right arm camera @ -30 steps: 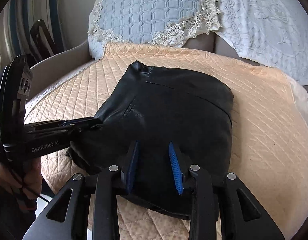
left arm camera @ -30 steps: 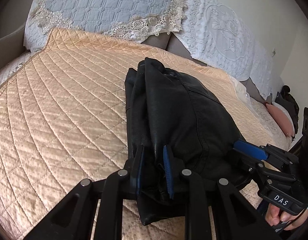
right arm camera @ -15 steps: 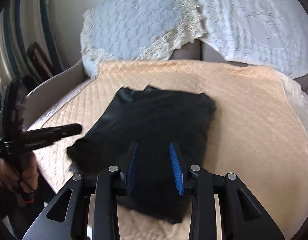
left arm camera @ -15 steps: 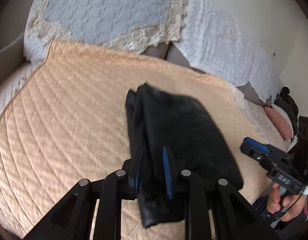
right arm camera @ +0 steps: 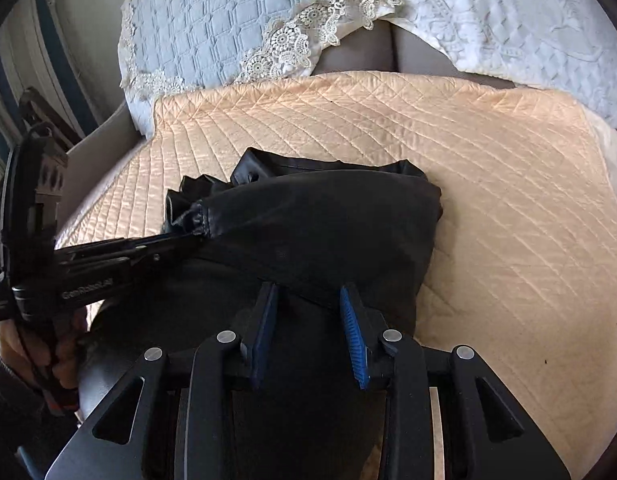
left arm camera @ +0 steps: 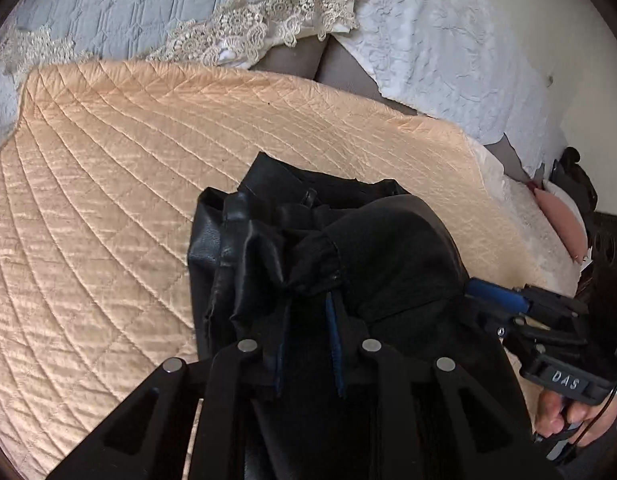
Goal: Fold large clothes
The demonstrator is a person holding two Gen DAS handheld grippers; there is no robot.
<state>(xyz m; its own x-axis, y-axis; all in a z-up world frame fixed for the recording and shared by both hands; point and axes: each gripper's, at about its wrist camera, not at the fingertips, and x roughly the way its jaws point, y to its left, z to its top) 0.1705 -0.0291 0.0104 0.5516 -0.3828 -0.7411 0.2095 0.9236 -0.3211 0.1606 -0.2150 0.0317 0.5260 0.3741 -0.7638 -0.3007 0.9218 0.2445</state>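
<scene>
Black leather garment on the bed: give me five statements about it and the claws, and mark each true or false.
1. The black leather garment lies on a peach quilted bedspread. True.
2. The left claw has bunched garment fabric between its fingers. True.
3. The garment is spread out flat in a single layer. False: it is folded and bunched into a bundle.
4. The right claw hangs over bare bedspread, away from the garment. False: the garment's near edge runs between its fingers.
5. A blue quilted pillow with a lace edge stands behind the bedspread. True.
</scene>
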